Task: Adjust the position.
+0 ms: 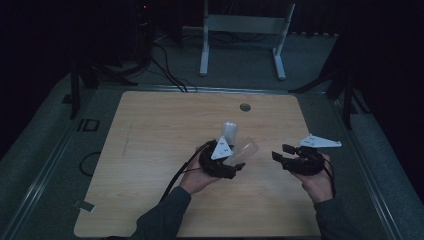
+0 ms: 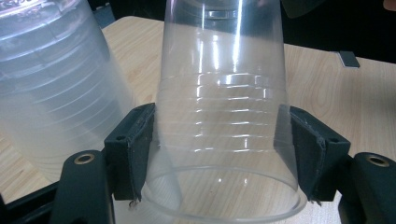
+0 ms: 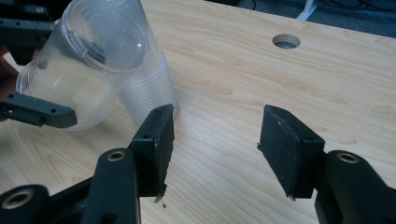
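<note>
A clear plastic cup [image 2: 224, 116] lies tilted between the pads [image 2: 135, 149] of my left gripper [image 2: 217, 154], which is shut on its ribbed wall near the rim. In the high view the left gripper [image 1: 235, 167] holds the cup [image 1: 246, 150] at mid-table, mouth toward the person. Just behind it a stack of clear cups [image 1: 230, 131] stands upside down on the wooden table [image 1: 150, 125]; the stack [image 2: 51, 93] is also close by on the left. My right gripper [image 1: 281, 151] hovers to the right of the cup, open, with nothing between its jaws [image 3: 215, 144]. From there the held cup [image 3: 88, 60] and the stack [image 3: 149, 88] are ahead on the left.
A round cable hole [image 1: 244, 107] sits near the table's far edge. A white stand [image 1: 245, 25] and cables lie on the floor beyond the table. A small piece of tape [image 1: 84, 205] marks the near left corner. The room around is dark.
</note>
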{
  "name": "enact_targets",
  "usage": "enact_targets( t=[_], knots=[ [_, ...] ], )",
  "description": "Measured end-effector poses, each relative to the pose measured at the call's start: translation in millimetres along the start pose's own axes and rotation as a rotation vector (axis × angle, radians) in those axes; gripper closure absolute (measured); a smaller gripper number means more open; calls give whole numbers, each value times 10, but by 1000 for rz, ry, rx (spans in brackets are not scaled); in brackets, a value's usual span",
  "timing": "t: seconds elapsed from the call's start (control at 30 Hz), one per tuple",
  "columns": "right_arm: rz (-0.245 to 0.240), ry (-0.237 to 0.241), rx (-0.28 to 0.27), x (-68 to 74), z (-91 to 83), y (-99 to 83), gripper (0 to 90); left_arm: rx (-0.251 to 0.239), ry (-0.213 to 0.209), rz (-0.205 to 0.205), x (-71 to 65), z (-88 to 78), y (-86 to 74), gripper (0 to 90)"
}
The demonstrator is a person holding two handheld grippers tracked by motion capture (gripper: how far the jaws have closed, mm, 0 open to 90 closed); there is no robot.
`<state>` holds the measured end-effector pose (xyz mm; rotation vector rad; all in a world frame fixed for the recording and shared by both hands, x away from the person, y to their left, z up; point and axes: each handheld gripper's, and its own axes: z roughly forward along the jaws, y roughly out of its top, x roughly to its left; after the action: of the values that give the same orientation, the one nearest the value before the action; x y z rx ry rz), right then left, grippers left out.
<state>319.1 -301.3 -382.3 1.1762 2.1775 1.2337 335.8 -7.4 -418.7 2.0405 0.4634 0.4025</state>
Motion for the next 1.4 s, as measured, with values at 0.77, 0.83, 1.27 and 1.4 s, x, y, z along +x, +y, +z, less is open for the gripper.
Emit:
enact_targets(
  t=[0.77,0.83,1.27,1.4],
  knots=[
    [-187,-16,83,135,35,102,459,38,-4,42,14,-9,-10,311],
    [-196,-14,85,140,35,110,460,42,-6,45,14,-9,-8,311],
    [-261,4,128,178,64,164,461,54,-12,59,6,10,-22,312],
    [-285,10,147,189,74,180,450,62,-13,69,3,9,-24,312]
  ],
)
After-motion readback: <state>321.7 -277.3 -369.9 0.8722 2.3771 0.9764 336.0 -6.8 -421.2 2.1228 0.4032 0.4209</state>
